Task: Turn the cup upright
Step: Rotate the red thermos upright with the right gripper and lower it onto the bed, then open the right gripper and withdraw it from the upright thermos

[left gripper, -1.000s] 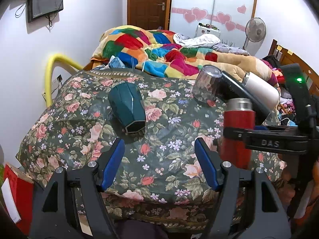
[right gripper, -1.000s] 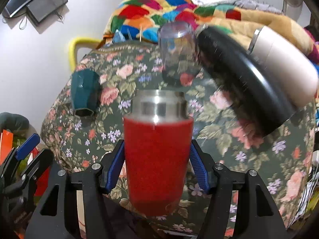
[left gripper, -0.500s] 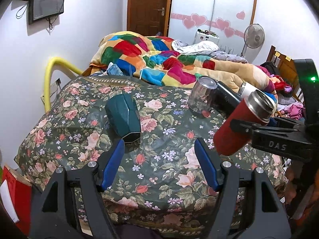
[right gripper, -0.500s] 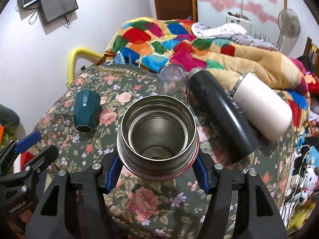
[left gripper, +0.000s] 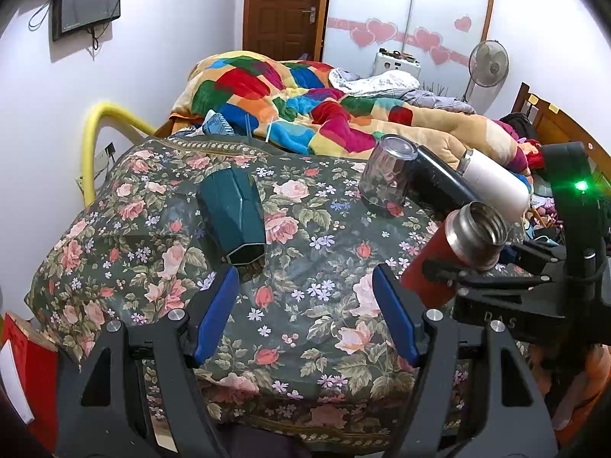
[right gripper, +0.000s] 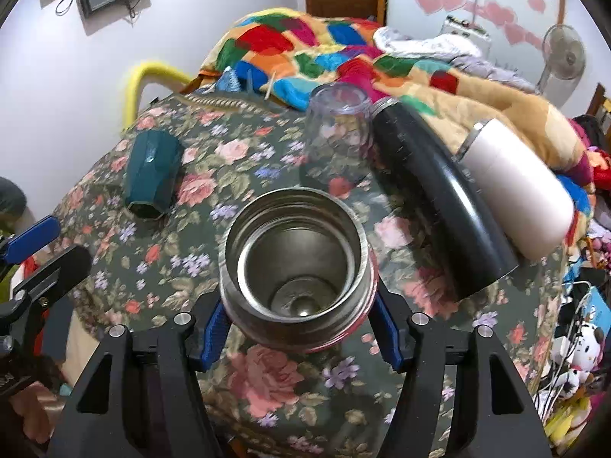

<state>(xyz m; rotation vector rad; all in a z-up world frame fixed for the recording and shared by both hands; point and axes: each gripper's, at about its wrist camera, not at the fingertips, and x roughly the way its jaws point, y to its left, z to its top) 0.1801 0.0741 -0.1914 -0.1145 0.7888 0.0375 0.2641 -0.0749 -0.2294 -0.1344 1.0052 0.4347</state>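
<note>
Floral-cloth bench (left gripper: 313,305) fronts a bed with a patchwork quilt (left gripper: 290,99). Right claw (right gripper: 301,324) clamps the red steel-mouthed cup (right gripper: 294,267), tilted in the air. Left claw (left gripper: 305,305) gapes, holding nothing. Teal faceted cup (left gripper: 233,217), black flask (right gripper: 439,198), white flask (right gripper: 515,187) lie sideways; clear glass (right gripper: 336,137) inverted.

My left tool (left gripper: 305,301): matte black angular frames, blue pads (left gripper: 215,316) lining both fingers, silver screw heads at the joints. My right tool (right gripper: 299,324): same black frames, blue pads, silver screws; from the left view its housing shows grey "DAS" lettering and a green lamp.
</note>
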